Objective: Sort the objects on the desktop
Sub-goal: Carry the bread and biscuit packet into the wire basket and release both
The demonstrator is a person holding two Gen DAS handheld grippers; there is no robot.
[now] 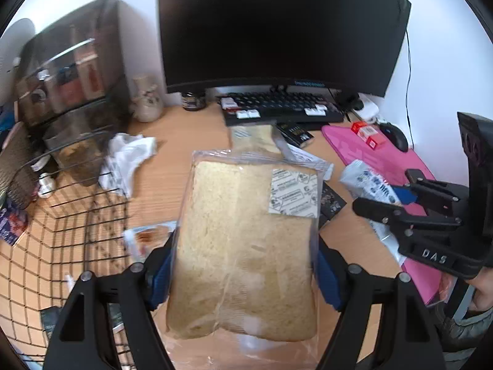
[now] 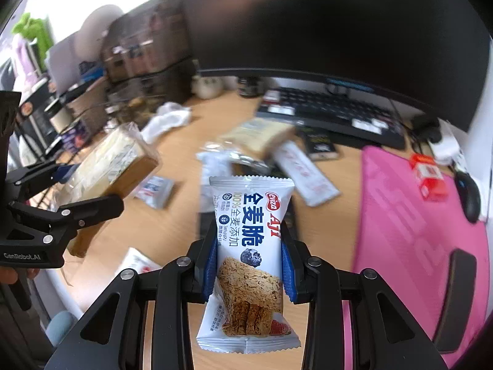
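My left gripper (image 1: 243, 265) is shut on a clear bag of sliced bread (image 1: 246, 246) and holds it above the wooden desk (image 1: 160, 185). It also shows at the left of the right wrist view (image 2: 92, 191), with the bread bag (image 2: 111, 166) between its fingers. My right gripper (image 2: 248, 262) is shut on a white and blue whole-wheat snack packet (image 2: 249, 246), held upright above the desk. In the left wrist view the right gripper (image 1: 391, 200) is at the right, with the packet (image 1: 369, 182) in it.
A black wire basket (image 1: 61, 215) stands at the left. A second bread bag (image 1: 252, 138), several small packets, crumpled white plastic (image 1: 126, 157), a keyboard (image 1: 277, 108), a monitor (image 1: 277, 30), a pink mat (image 2: 416, 215), a mouse (image 2: 470, 197) and red boxes (image 2: 429, 175) lie around.
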